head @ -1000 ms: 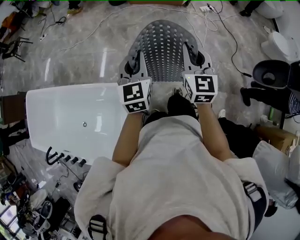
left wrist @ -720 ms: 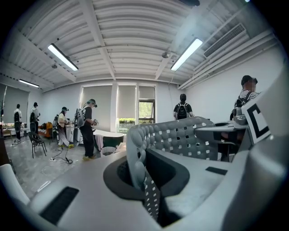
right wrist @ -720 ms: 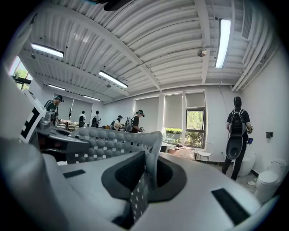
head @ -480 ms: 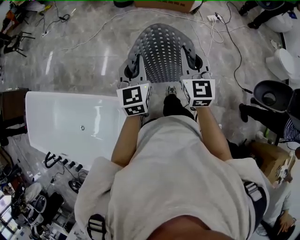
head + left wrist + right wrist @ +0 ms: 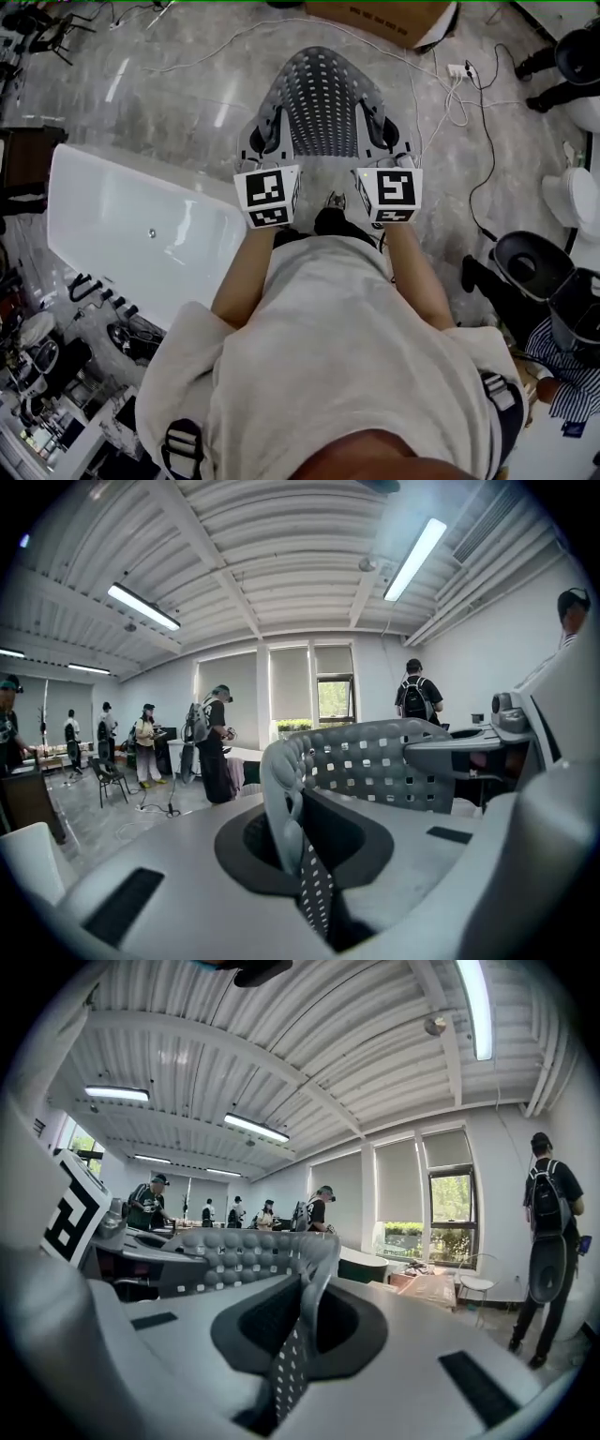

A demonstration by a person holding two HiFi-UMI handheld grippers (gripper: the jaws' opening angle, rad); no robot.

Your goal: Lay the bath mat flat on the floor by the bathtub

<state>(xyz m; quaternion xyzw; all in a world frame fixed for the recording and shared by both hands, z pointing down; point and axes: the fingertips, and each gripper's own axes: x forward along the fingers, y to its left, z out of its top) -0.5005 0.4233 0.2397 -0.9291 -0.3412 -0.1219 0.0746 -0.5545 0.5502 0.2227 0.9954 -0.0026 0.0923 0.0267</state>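
Holding the grey perforated bath mat [image 5: 323, 94] raised above the marble floor [image 5: 169, 112], just beyond the right end of the white bathtub [image 5: 122, 225] as the head view shows it, with the sheet arching upward and forward between the two grips. Clamping the left hand-held gripper [image 5: 267, 129] on the mat's left near corner and the right hand-held gripper [image 5: 384, 127] on its right near corner, both pairs of jaws pressing together on the thin edge of the sheet in the gripper views.
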